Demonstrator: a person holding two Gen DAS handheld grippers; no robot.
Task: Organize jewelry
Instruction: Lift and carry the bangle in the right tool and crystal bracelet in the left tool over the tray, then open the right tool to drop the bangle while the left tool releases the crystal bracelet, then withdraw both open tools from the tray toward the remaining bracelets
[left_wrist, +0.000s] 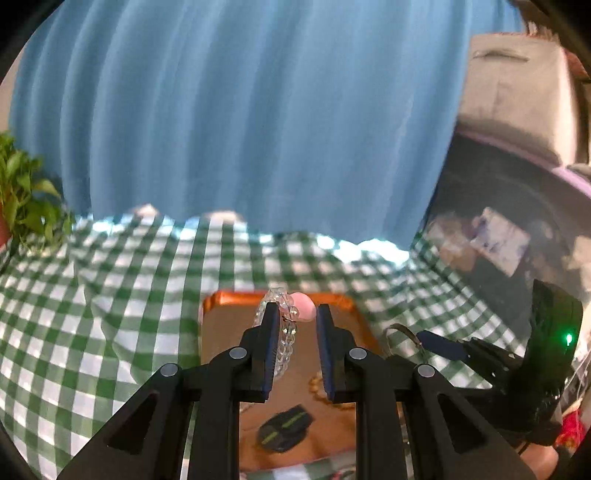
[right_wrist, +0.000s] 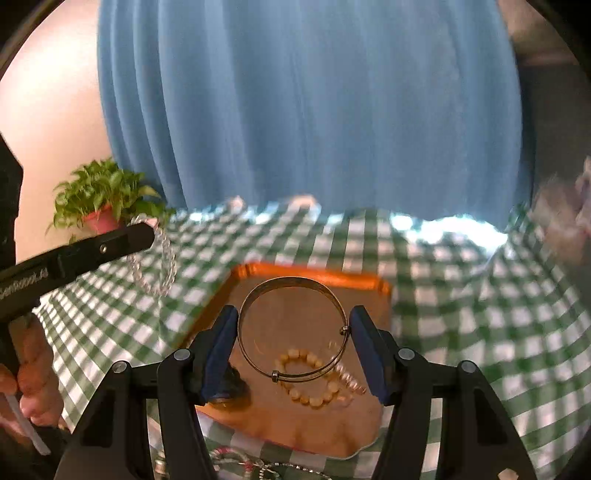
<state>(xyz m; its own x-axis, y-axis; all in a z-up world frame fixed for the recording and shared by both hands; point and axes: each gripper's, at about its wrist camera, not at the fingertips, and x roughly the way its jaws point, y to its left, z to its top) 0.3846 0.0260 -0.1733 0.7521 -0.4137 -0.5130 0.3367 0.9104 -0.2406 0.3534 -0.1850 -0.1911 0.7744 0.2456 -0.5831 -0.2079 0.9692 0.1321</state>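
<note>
My left gripper (left_wrist: 294, 314) holds a clear bead bracelet (left_wrist: 286, 339) with a pink charm (left_wrist: 304, 304); the loop hangs over its left finger, above the orange tray (left_wrist: 229, 332). From the right wrist view the left gripper (right_wrist: 147, 232) shows at left with the bracelet (right_wrist: 162, 266) dangling from it. My right gripper (right_wrist: 293, 317) grips a metal bangle (right_wrist: 291, 332) between its fingers, above the tray (right_wrist: 314, 273). A tan bead bracelet (right_wrist: 310, 380) lies in the tray.
A green checked cloth (left_wrist: 110, 314) covers the table. A potted plant (right_wrist: 99, 203) stands at the back left. A dark oval object (left_wrist: 284, 428) lies in the tray. More jewelry (right_wrist: 236, 461) lies on the cloth near the tray's front edge. A blue curtain hangs behind.
</note>
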